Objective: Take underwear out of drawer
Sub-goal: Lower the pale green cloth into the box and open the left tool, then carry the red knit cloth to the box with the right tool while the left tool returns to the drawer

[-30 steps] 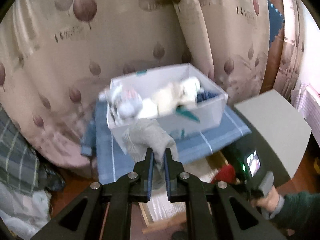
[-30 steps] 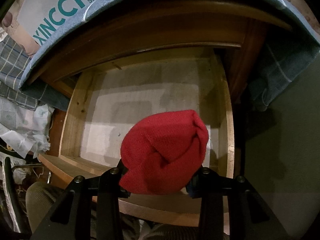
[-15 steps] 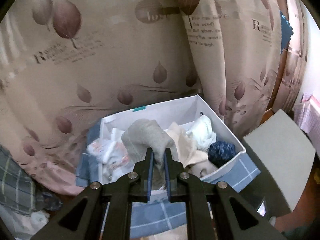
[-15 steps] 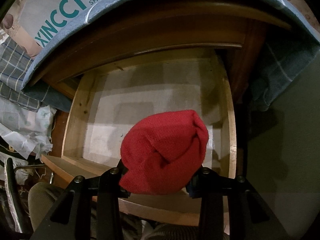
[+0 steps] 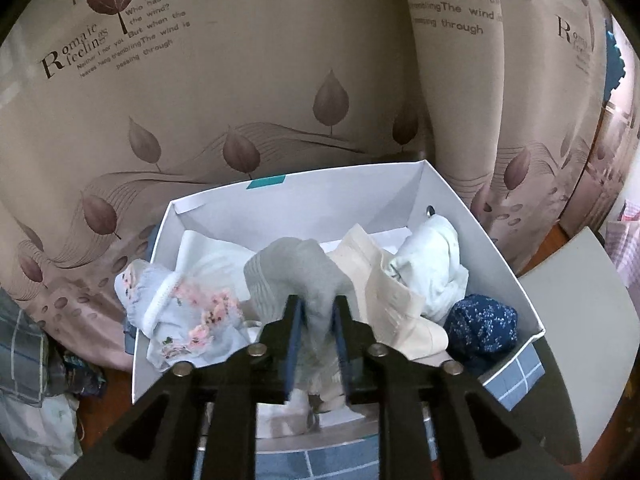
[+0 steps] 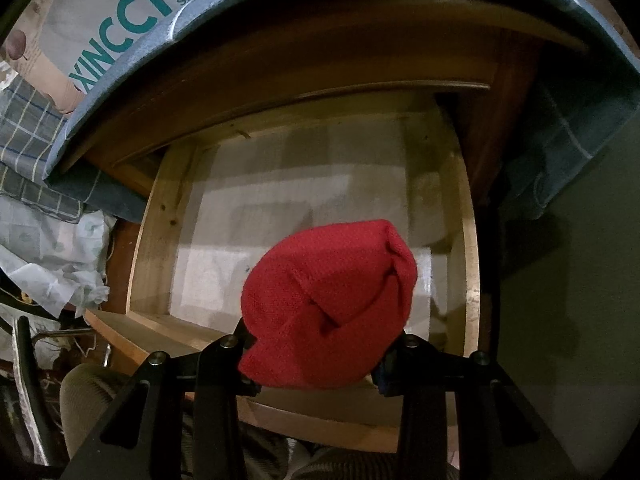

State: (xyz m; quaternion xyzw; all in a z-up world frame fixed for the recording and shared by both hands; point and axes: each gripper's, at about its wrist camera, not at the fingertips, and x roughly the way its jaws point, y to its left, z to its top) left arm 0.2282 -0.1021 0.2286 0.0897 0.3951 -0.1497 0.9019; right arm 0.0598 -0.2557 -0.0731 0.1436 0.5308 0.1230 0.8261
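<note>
My left gripper (image 5: 317, 312) is shut on a grey underwear piece (image 5: 296, 272) and holds it over the white cardboard box (image 5: 492, 248), which holds floral (image 5: 188, 312), cream (image 5: 384, 288), white (image 5: 432, 268) and navy (image 5: 480, 324) garments. My right gripper (image 6: 316, 344) is shut on a bunched red underwear piece (image 6: 332, 304) and holds it above the open wooden drawer (image 6: 160, 224). The drawer's pale lined bottom (image 6: 280, 192) shows no other clothes.
A leaf-print curtain (image 5: 240, 80) hangs behind the box. The box rests on a blue checked cloth (image 5: 516, 376). A grey board (image 5: 580, 312) lies to its right. In the right wrist view the box side (image 6: 120, 12) overhangs the drawer; checked fabric (image 6: 28, 152) lies left.
My left gripper has carried the grey piece up from in front of the box to over its contents. My right gripper stays above the drawer, holding the red piece, barely shifted.
</note>
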